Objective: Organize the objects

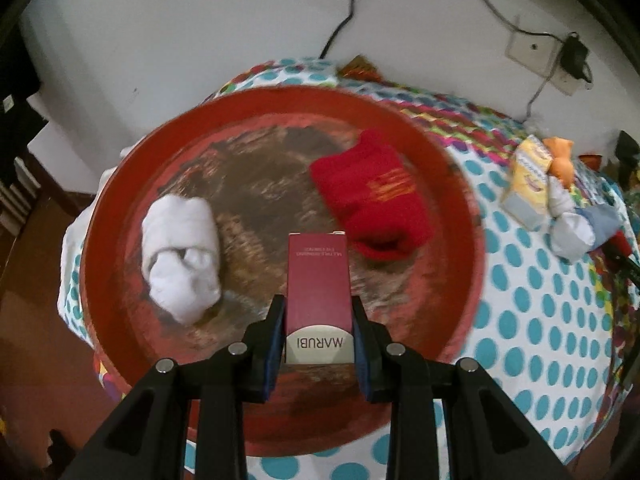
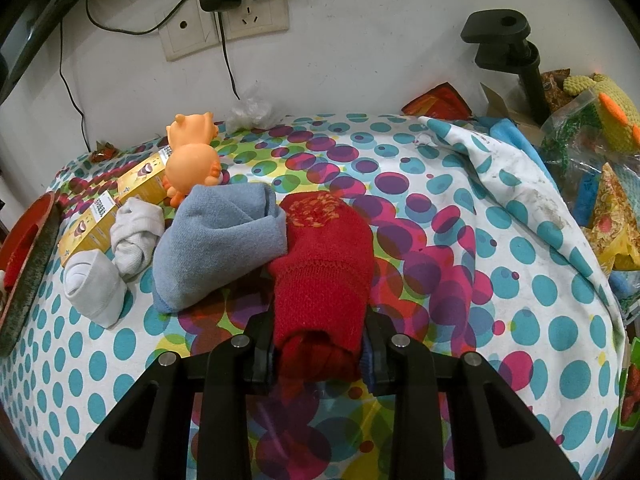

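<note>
While the left gripper clamps the stiff, light red box by its sides, the right gripper squeezes a soft red sock mid-roll.

So the round tray is sitting at the left end of the bench, with a rolled sock lying in its left part and another sock in its right. A small box is hanging between them, over the tray's near side. Off to the tray's right, a carton, a toy and more rolled socks are bunching together on the bench.
</note>
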A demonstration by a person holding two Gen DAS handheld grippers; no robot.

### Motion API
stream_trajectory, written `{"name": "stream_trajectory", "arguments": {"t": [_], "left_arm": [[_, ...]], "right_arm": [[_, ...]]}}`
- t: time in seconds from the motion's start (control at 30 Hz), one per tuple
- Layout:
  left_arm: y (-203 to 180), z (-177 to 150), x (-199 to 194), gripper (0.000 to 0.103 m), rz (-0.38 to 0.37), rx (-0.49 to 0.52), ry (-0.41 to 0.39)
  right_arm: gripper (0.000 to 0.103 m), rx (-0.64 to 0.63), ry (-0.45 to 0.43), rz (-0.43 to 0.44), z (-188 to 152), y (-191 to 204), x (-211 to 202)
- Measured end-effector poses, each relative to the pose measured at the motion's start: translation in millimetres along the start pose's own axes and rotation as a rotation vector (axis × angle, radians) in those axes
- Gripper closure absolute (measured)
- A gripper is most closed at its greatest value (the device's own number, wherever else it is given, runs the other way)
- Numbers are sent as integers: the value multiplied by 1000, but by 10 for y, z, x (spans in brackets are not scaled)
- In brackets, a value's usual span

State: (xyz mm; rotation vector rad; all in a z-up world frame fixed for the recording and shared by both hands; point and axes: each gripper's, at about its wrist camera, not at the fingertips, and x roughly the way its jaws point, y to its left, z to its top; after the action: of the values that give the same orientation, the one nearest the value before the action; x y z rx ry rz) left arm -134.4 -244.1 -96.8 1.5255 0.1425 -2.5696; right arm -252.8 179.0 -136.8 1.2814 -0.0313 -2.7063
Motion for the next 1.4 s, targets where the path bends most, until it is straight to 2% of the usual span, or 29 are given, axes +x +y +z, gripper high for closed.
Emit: {"name": "stream_trajectory", "arguments": {"t": [0.5, 0.97, 1.0, 1.07, 1.13, 1.4], "left_arm": [[370, -82, 132, 73, 52, -46, 35], [424, -112, 170, 72, 64, -32, 34], [420, -115, 167, 71, 59, -28, 34], [411, -121, 149, 61, 56, -23, 31], [409, -125, 139, 57, 59, -21, 31], [416, -189, -81, 49, 74, -33, -33]], "right_arm": [[73, -2, 0, -4, 3, 18, 29], [73, -11, 4, -16, -9, 1, 49], [72, -12, 4, -17, -14, -5, 44], [72, -12, 5, -17, -12, -1, 50], [72, -12, 5, -18, -18, -16, 50], [72, -21, 8, -31, -26, -46, 50]]}}
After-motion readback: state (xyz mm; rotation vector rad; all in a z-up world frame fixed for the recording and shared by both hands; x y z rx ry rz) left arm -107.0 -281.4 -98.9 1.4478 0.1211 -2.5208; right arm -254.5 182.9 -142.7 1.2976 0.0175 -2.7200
